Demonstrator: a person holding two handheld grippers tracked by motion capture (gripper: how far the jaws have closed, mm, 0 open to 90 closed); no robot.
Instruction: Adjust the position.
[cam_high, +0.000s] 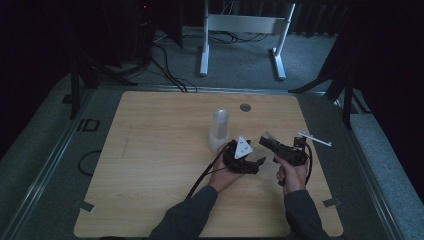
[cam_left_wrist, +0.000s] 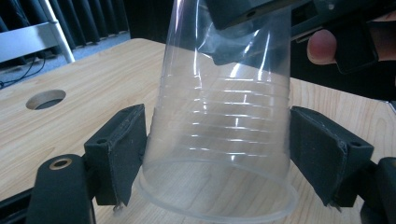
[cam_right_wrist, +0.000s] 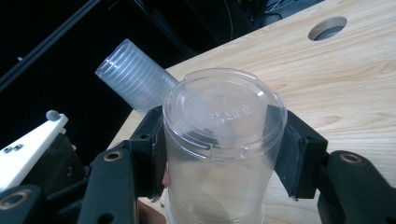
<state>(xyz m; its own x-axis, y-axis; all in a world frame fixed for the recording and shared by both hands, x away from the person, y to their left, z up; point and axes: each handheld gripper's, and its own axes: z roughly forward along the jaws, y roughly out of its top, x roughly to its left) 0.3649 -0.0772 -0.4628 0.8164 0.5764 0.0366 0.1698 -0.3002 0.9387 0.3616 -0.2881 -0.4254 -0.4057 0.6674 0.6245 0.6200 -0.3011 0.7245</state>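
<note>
Dark curtains and a white frame (cam_high: 245, 24) close off the room behind the worktop (cam_high: 150, 165), a pale wooden slab that is bare except for what I am handling right of centre.

A stack (cam_high: 220, 129) of clear plastic cups stands mouth-down towards the back. It sits apart from both tools, just beyond my left one, so the spare cups are in reach without crowding the work.

Both hands come in from the near edge and meet beside it. The left tongs (cam_high: 251, 162) lie low and point towards the right. The right tongs (cam_high: 270, 142) come in higher and point back at them. This way each grasps a different band of the same cup (cam_left_wrist: 219, 116).

That cup is upside down between them, just right of the stack. In the left gripper view the left tongs are closed on its wall near the wide rim, pads touching both sides without denting it. In the right gripper view the right tongs clamp the narrow base end. A ribbed wall shows lower down there, so I judge two cups are nested and the opposed grips are meant to pull them apart. I cannot tell whether the rim rests on the wood.

A small cable hole (cam_high: 245, 107) sits behind.
</note>
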